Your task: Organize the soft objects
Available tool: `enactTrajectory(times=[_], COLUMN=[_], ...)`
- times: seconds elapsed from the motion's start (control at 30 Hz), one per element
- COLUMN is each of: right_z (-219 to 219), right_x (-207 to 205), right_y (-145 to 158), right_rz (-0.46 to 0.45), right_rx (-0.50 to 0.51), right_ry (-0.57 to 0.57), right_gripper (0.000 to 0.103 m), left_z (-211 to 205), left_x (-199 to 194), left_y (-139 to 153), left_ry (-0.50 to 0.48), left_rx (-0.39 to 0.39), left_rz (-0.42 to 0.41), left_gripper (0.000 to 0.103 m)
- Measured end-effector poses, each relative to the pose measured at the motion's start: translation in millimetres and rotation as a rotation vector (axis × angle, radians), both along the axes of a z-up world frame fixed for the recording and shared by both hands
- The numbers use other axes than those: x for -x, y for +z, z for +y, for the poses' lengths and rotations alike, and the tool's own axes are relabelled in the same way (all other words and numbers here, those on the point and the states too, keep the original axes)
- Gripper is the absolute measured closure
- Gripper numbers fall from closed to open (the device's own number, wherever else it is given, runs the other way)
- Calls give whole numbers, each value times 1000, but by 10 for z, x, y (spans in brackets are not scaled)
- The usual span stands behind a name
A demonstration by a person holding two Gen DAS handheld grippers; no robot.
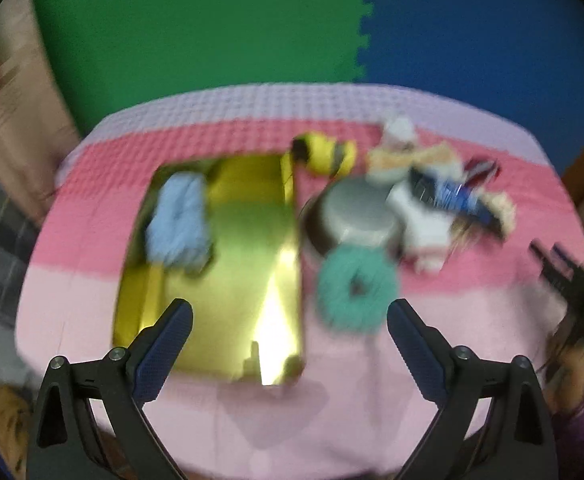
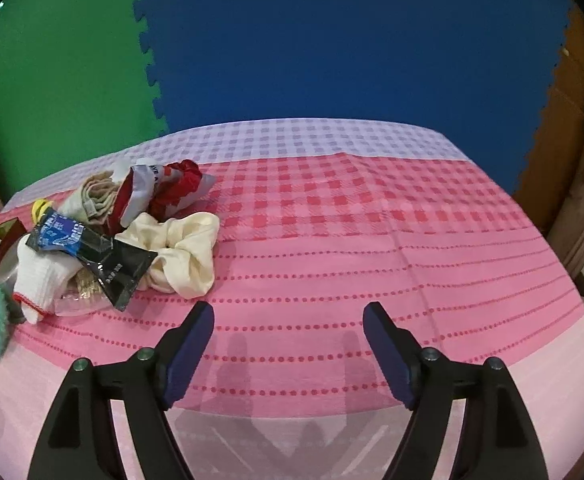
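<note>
In the blurred left wrist view a gold box lies open on the pink cloth with a light blue soft item in its left part. A teal fluffy scrunchie lies right of the box, a yellow soft item behind it. My left gripper is open and empty above the box's near end. In the right wrist view my right gripper is open and empty over bare cloth, right of a pile: cream scrunchie, white sock, black packet, red-white packet, beige cloth.
A round metal tin sits between the box and the pile. The table has a pink and lilac checked cloth. Green and blue foam mats stand behind it. The other gripper shows at the right edge of the left view.
</note>
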State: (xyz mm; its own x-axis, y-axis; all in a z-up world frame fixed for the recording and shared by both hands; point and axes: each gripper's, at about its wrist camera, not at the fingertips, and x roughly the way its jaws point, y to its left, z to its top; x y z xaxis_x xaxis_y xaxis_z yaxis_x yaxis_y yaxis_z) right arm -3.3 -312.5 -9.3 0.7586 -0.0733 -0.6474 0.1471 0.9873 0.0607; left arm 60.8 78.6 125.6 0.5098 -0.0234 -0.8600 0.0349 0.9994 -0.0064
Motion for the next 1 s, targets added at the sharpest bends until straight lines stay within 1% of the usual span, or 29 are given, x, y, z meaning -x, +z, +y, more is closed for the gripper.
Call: enactTrajectory(times=[0.07,0.13,0.17,0.23,0.27,0.37,0.43,0.5,0.57,0.63,0.7,0.83,0.9,1.0], right_z=[-5,-3,-6,-30,-40,-43,-39,-33,-26,-42,-57,-25,-19,-27], right_x=[-24,-18,-7,-5,-5,1,-2,-3,10,55,65,37,42,37], right_y=[-16,-15,-10,-12,-13,-8,-7,-3,6,33,38,30,31,23], right_rz=[9,8,4,-6,-10,-16,-19,-21,-27,-55,-65,-52,-50,-47], right_rx=[-13,-27,-34,-52,-59,-79,-84,-88,-89,-99,-115,-103,-102,-107], right_ry=[16,29,33,41,43,60,66,70,72,73,80,81,81,83], right_gripper=[24,24,24,24,24,24,24,24,24,24,24,24,24,24], left_z=[-111,-205,-240,-275,-268,-229,-260,-307,-327,-330,-335,-274,-276,-294], left_x=[-345,-712,-904,-1268,-1387,-1572,-1606,-1651,-1723,-1803,-1941,-2157,-2228,-2336], left_y=[52,43,5,-91,-120,-132,-113,-120,-122,-136,-237,-462,-549,-708], left_ry=[-26,-48,-47,-50,-44,-26,-42,-44,-57,-65,-60,-30,-24,-22], left_rx=[12,22,32,76,94,123,131,84,62,50,59,66,77,72], left_rz=[4,29,61,139,155,160,150,151,150,154,199,265,290,342], left_gripper=[7,7,7,7,7,7,7,7,7,7,7,7,7,7])
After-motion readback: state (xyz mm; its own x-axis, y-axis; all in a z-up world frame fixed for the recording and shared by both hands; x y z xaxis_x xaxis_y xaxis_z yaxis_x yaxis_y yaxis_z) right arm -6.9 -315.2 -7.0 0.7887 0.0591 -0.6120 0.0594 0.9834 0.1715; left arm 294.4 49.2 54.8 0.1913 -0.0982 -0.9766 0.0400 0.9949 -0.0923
